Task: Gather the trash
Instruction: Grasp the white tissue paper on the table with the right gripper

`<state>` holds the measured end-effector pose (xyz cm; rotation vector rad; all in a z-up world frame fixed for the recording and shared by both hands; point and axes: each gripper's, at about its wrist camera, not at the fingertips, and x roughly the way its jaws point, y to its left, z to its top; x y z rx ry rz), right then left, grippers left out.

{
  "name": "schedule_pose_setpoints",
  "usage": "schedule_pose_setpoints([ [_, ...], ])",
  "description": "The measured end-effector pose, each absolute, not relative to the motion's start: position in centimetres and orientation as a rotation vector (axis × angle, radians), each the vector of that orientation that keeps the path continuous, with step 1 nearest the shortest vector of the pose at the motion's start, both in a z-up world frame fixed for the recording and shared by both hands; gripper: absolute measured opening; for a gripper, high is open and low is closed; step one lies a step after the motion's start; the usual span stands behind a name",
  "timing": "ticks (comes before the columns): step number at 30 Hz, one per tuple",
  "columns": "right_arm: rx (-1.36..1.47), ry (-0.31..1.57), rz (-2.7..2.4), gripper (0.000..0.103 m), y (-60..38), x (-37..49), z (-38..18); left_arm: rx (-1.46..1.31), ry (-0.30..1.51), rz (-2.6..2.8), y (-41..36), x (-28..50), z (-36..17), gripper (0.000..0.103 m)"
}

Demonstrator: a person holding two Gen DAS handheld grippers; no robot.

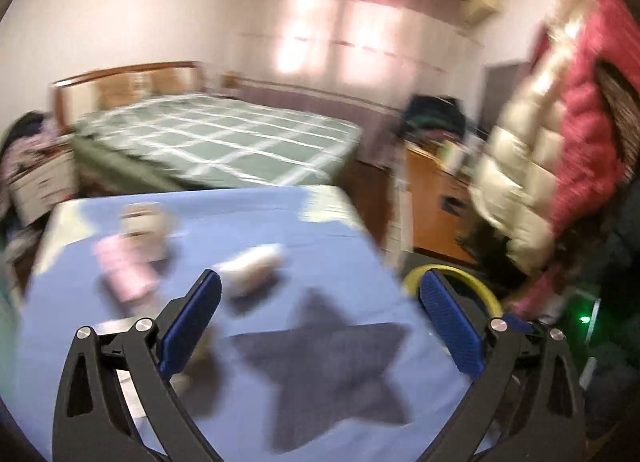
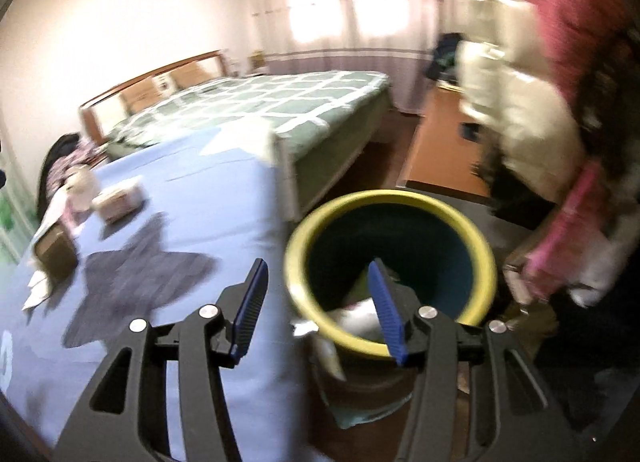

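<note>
My left gripper (image 1: 320, 276) hangs open and wide over a table with a blue cloth (image 1: 320, 229), nothing between its fingers. Ahead of it lie blurred pieces of trash: a white crumpled item (image 1: 252, 266), a pink packet (image 1: 124, 266) and a pale cup (image 1: 144, 225). A yellow-rimmed bin (image 1: 480, 286) peeks out past the table's right edge. My right gripper (image 2: 318, 262) is open and empty, straddling the table edge and the rim of the bin (image 2: 390, 197). White paper (image 2: 360, 314) lies inside the bin. A cup (image 2: 82, 185), a small pack (image 2: 118, 197) and a brown box (image 2: 56, 252) sit far left on the cloth (image 2: 180, 189).
A dark star shape (image 1: 332, 358) is printed on the cloth. Behind the table stands a bed with a green checked cover (image 1: 224, 137). A wooden cabinet (image 1: 436, 197) and hanging cream and red jackets (image 1: 560, 133) fill the right side. Both views are motion-blurred.
</note>
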<state>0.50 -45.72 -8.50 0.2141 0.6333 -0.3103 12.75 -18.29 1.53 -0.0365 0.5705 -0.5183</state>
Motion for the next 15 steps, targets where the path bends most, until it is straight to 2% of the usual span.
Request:
schedule_pose_setpoints([
  [8,0.115,0.655,-0.024,0.050,-33.4,6.0,-7.6,-0.133,0.530,-0.171,-2.7,10.9,0.9,0.098],
  [15,0.024,0.686,0.263,0.050,-21.5,9.7,-7.0,-0.179,0.482,-0.074,4.0,9.6,1.1,0.098],
])
